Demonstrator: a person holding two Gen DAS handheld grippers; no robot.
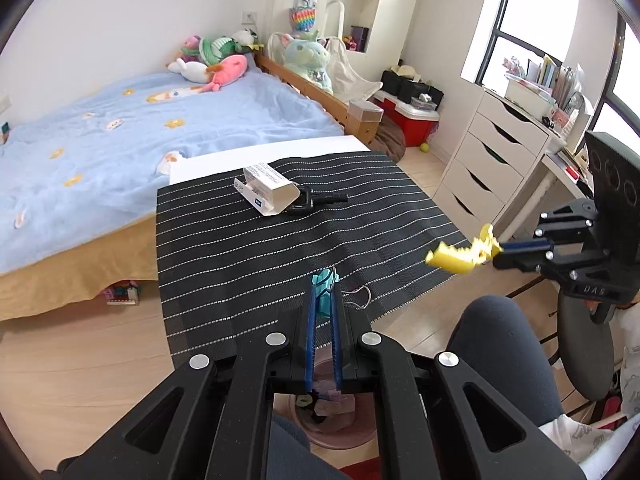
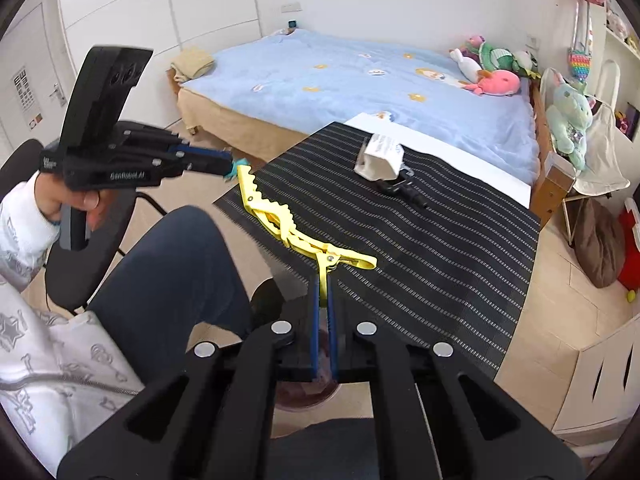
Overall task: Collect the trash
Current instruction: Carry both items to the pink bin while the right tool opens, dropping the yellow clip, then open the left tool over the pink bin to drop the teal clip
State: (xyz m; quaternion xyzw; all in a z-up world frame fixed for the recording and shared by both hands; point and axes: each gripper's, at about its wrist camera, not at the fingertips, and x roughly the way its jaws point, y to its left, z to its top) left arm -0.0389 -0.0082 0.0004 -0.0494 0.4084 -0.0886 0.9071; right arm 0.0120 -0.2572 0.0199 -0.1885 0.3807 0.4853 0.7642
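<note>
Trash sits in both grippers above a black striped mat [image 1: 280,248] on a white table [image 1: 256,154] beside a blue-covered bed [image 1: 120,128]. At left, the left gripper [image 1: 325,280] has its fingers pinched narrow on a teal binder clip [image 1: 322,286], whose wire handle sticks out to the right — the clip is held over the mat's near edge. Below that gripper, on the floor between the seated person's knees, stands a pinkish bin [image 1: 332,420] with scraps inside. Farther back on the mat, a white cardboard box [image 1: 268,192] lies on its side, touching a black key-shaped object [image 1: 316,202] just to its right. At right, the right gripper [image 2: 323,284] clamps narrow on one handle of a yellow plastic clip [image 2: 280,220] — its toothed jaws pointing up and left toward the other gripper. A white drawer unit [image 1: 488,160] stands against the far right wall.
</note>
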